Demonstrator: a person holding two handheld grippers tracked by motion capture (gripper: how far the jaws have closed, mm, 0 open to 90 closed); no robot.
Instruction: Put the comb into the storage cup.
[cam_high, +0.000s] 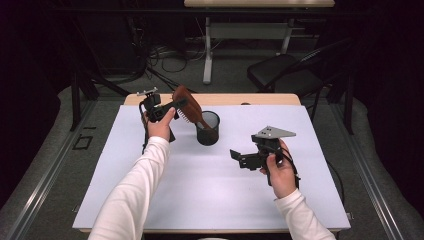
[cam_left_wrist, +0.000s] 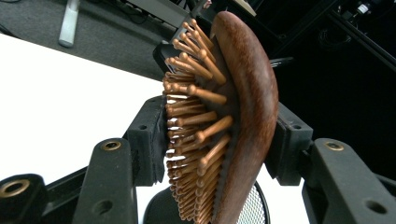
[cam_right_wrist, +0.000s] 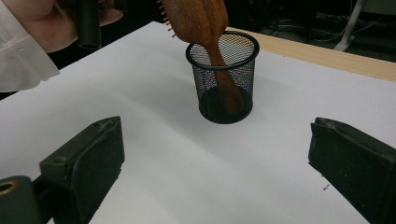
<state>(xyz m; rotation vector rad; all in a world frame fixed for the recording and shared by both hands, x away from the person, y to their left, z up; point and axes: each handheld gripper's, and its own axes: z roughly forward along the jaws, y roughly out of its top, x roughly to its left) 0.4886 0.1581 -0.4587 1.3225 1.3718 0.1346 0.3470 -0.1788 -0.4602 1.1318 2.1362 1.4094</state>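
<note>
Hairbrush (cam_high: 186, 106) stands handle-down in mesh cup (cam_high: 208, 128) on white table (cam_high: 200, 190) | left gripper (cam_high: 172, 106) fingers bracket brush head, grip uncertain | right gripper (cam_high: 239, 157) fingers apart, empty, near cup

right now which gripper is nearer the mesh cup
Left. The left gripper holds the hairbrush just above the mesh cup; the right gripper hangs open, apart, on the cup's other side.
</note>
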